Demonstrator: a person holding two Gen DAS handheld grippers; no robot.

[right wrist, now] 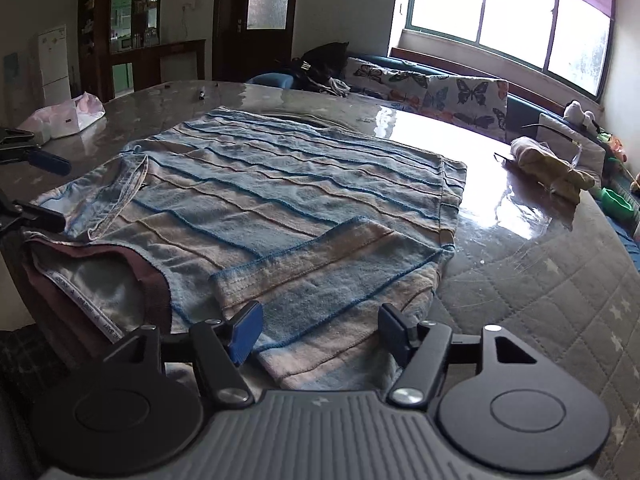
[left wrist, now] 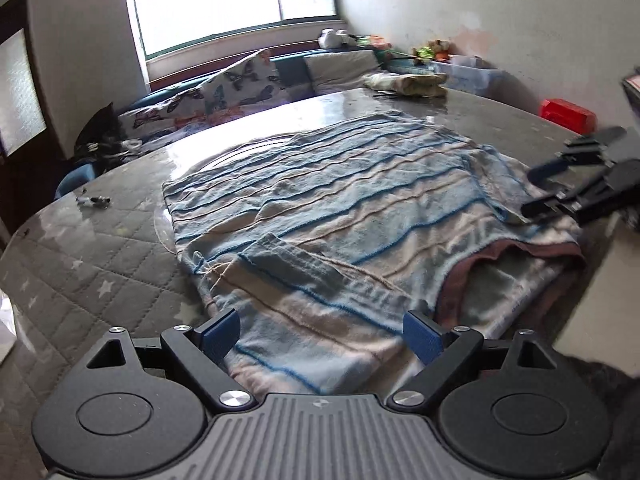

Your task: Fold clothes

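Observation:
A blue and beige striped top (left wrist: 340, 200) lies flat on the round table, sleeves folded in over its body, brown neckline (left wrist: 500, 256) toward the near right. It also shows in the right wrist view (right wrist: 280, 200). My left gripper (left wrist: 322, 334) is open just above the top's near left sleeve and holds nothing. My right gripper (right wrist: 320, 330) is open over the other folded sleeve (right wrist: 320, 272) and holds nothing. The right gripper shows in the left wrist view (left wrist: 560, 184) at the top's right edge. The left gripper shows at the left edge of the right wrist view (right wrist: 24, 184).
The table (left wrist: 80, 272) has a grey quilted star cover under clear plastic. A folded yellowish cloth (left wrist: 408, 82) lies at its far side. A red box (left wrist: 568, 114), a white bag (right wrist: 64, 116) and small items (left wrist: 94, 201) sit near the rim. A butterfly-print bench (right wrist: 440, 88) runs under the window.

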